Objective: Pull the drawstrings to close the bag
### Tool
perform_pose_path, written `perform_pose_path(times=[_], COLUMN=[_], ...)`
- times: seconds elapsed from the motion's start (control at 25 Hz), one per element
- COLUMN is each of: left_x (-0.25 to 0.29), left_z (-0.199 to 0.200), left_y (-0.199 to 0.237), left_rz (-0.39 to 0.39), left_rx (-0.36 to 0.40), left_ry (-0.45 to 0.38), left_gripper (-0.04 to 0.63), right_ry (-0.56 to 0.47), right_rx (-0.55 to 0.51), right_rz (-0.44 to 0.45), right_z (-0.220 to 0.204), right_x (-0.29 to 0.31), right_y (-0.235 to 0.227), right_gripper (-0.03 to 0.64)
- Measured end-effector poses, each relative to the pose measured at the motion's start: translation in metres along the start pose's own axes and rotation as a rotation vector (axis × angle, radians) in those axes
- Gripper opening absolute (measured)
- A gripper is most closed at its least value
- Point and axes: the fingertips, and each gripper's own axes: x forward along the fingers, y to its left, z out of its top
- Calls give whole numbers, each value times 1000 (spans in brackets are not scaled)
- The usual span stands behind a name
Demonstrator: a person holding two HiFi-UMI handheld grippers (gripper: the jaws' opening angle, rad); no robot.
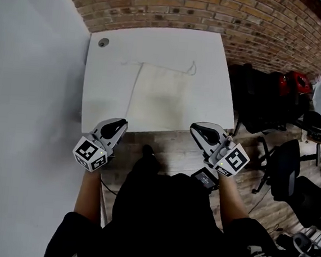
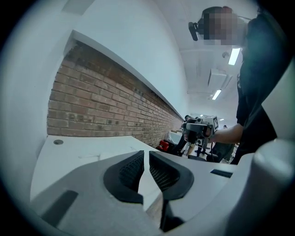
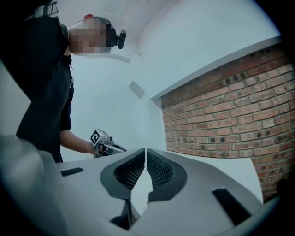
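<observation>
Cream drawstring bag lies flat at ctr of the white table, mouth twd 12 o'clock, closed end twd 6. Mouth looks uncinched, fabric spread full width. Two drawstrings trail off the top corners: left drawstring runs out at approx 11 o'clock of the bag, right drawstring curls in a small loop at approx 1 o'clock. Both lie slack on the table, nothing touching them.

Left hand-held gripper hangs at the table's near edge, approx 7 o'clock of the bag, well apart from it. Its jaws are clenched w/ nothing btwn them (its own view shows the ribbed pads meeting at the tips, only table and wall beyond). Right hand-held gripper sits at approx 5 o'clock of the bag, also at the near edge and clear of the fabric. It is clenched too and empty. Each gripper's view catches the other one across from it, held in a bare forearm.

Round cable port in the table's 11 o'clock corner. Brick wall runs along 12 o'clock. Black office chairs stand at 3 o'clock on the wood floor.
</observation>
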Motion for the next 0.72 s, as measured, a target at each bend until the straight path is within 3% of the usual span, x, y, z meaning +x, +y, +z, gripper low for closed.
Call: perform_pose_path(times=[0.08, 0.16, 0.4, 0.72], left_x=[7, 17, 51, 99], left_z=[4, 6, -7, -2], left_y=[26, 49, 106, 162], left_rz=[2, -9, -7, 53], left_rx=[-12, -23, -22, -15], left_ry=[-7, -2, 40, 123], left_gripper=[58, 141, 140, 140], right_ry=[8, 19, 53, 167], right_rx=[3, 8, 25, -25], right_rz=[-16, -25, -38, -63], right_z=[2, 2, -14, -38], right_x=[15, 28, 50, 63], right_y=[-13, -25, -69, -186], right_gripper=[6, 6, 6, 16])
